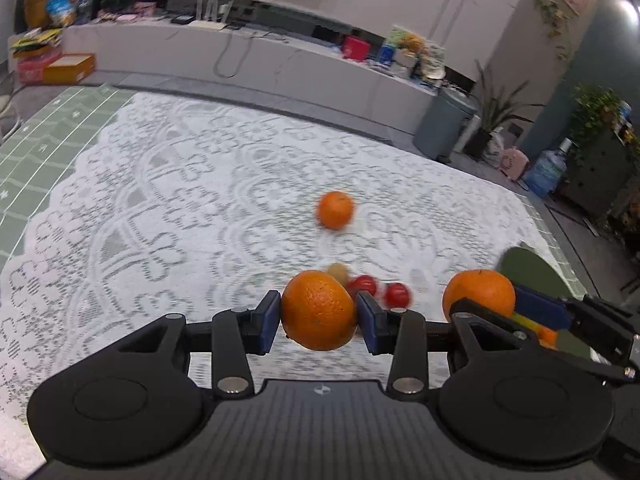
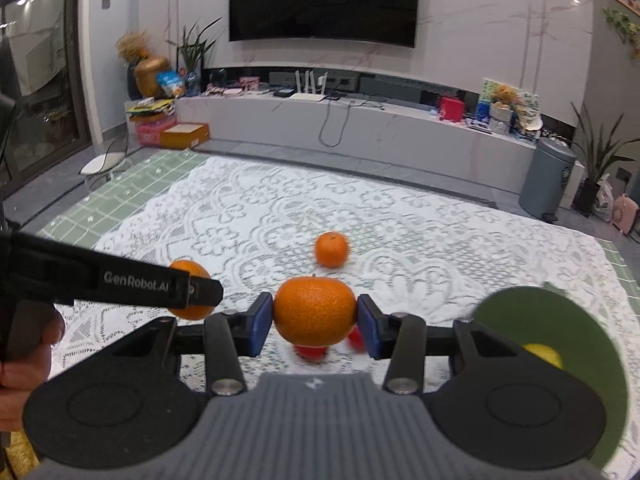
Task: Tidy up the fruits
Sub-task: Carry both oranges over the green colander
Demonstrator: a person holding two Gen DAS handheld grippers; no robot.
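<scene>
Collision risk: left gripper (image 1: 318,318) and right gripper (image 2: 315,320) each sit clamped on an orange, side by side low in frame. Green plate (image 2: 560,320), lower right, looks like the drop spot, though blurred; both arriving together could knock fruit loose.

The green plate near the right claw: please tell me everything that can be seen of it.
The green plate is round, dark olive green, matte and smooth. It lies flat on the white lace tablecloth, at the table's right side, partly hidden behind the right claw. A yellow fruit rests in it. Its far rim looks blurred.
</scene>
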